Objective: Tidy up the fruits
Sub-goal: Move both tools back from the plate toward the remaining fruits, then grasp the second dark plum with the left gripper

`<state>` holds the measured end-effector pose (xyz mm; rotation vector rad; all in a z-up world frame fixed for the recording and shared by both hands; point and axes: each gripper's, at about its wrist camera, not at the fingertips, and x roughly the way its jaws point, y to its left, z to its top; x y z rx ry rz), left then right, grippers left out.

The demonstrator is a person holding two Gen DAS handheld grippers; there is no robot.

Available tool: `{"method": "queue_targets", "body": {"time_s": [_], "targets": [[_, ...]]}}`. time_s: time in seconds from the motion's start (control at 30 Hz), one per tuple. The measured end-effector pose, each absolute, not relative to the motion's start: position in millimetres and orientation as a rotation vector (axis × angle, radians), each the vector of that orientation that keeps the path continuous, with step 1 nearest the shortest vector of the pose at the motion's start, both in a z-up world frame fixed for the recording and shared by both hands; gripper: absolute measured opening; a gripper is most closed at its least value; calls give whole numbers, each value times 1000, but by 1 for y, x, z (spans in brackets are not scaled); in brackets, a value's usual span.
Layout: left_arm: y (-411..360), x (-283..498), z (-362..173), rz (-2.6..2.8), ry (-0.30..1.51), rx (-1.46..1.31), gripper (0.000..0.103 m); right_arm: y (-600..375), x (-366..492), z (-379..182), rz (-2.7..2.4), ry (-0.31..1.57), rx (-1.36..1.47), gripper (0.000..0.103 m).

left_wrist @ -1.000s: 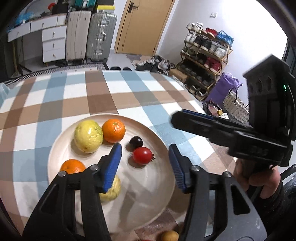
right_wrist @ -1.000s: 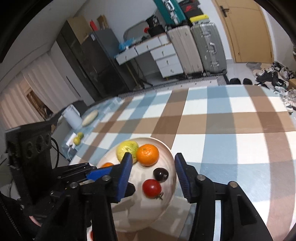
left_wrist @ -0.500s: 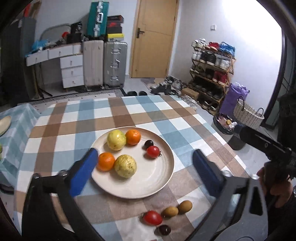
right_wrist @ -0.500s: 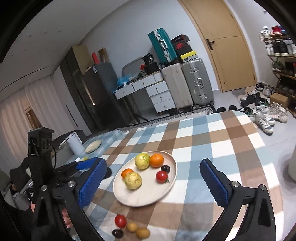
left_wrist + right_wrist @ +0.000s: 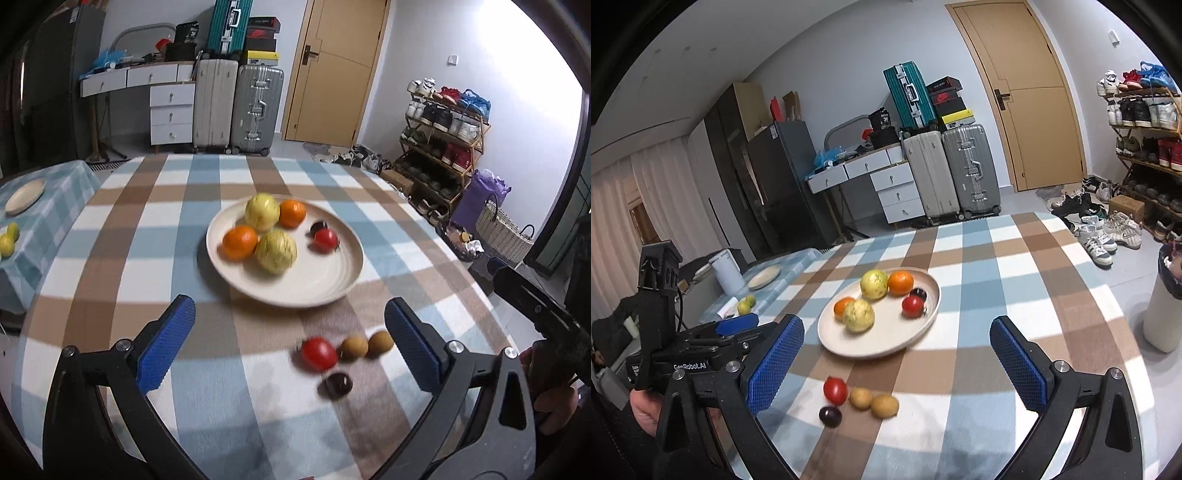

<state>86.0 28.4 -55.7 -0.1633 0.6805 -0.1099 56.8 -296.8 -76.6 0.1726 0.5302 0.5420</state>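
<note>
A cream plate point(image 5: 332, 280) point(image 5: 916, 339) sits mid-table on the checked cloth, holding two oranges, two yellow-green fruits, a red tomato point(image 5: 325, 239) and a dark plum. On the cloth nearer me lie a loose red tomato point(image 5: 318, 353) point(image 5: 835, 390), two small brown fruits point(image 5: 365, 345) point(image 5: 873, 401) and a dark plum point(image 5: 337, 384) point(image 5: 830, 415). My left gripper point(image 5: 290, 345) hangs wide open above the near cloth, nothing between its blue pads. My right gripper point(image 5: 895, 365) is likewise wide open and empty, with the loose fruits below it.
A second table at the left carries a small plate point(image 5: 24, 192) and yellow-green fruits point(image 5: 8, 240). Suitcases point(image 5: 236, 107), a desk with drawers, a door, a shoe rack point(image 5: 439, 136) and a wicker basket point(image 5: 502, 230) stand beyond the table. A bin stands at the right.
Both grippers went from narrowly spread over the plate to wide open and drew back toward the near edge, so the loose fruits on the cloth came into view.
</note>
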Motion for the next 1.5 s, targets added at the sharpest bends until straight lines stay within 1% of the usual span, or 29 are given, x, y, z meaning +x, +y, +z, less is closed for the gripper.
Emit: {"method": "queue_targets", "body": {"time_s": [0.3, 0.53, 0.73, 0.83, 0.9, 0.93, 1.0, 1.03, 1.1, 1.13, 1.2, 1.23, 1.3, 1.5], "targets": [[15, 73, -103, -116, 799, -178, 102, -283, 35, -105, 507, 598, 123, 103], [3, 82, -118, -123, 861, -156, 102, -284, 25, -118, 491, 636, 117, 103], [-11, 86, -125, -152, 866, -115, 102, -285, 18, -123, 483, 666, 104, 103], [-14, 89, -126, -173, 876, -121, 90, -285, 15, -125, 470, 667, 85, 103], [-15, 91, -127, -186, 882, -130, 79, -287, 14, -126, 468, 668, 86, 103], [-15, 92, -128, -188, 887, -134, 76, -287, 13, -126, 466, 669, 86, 103], [-14, 95, -129, -198, 901, -156, 59, -289, 13, -127, 461, 673, 90, 103], [-12, 96, -130, -208, 909, -170, 55, -289, 13, -127, 461, 676, 91, 103], [-12, 98, -133, -229, 929, -192, 37, -290, 14, -127, 460, 677, 91, 103], [-12, 98, -134, -235, 936, -194, 33, -290, 14, -127, 459, 677, 90, 103], [-12, 97, -134, -258, 940, -200, 20, -290, 13, -127, 459, 679, 91, 103], [-13, 96, -134, -274, 938, -203, 18, -290, 14, -128, 460, 681, 90, 103], [-12, 93, -133, -319, 914, -227, 18, -289, 14, -129, 458, 685, 87, 103], [-5, 90, -135, -332, 918, -250, 18, -289, 18, -133, 453, 705, 83, 103]]}}
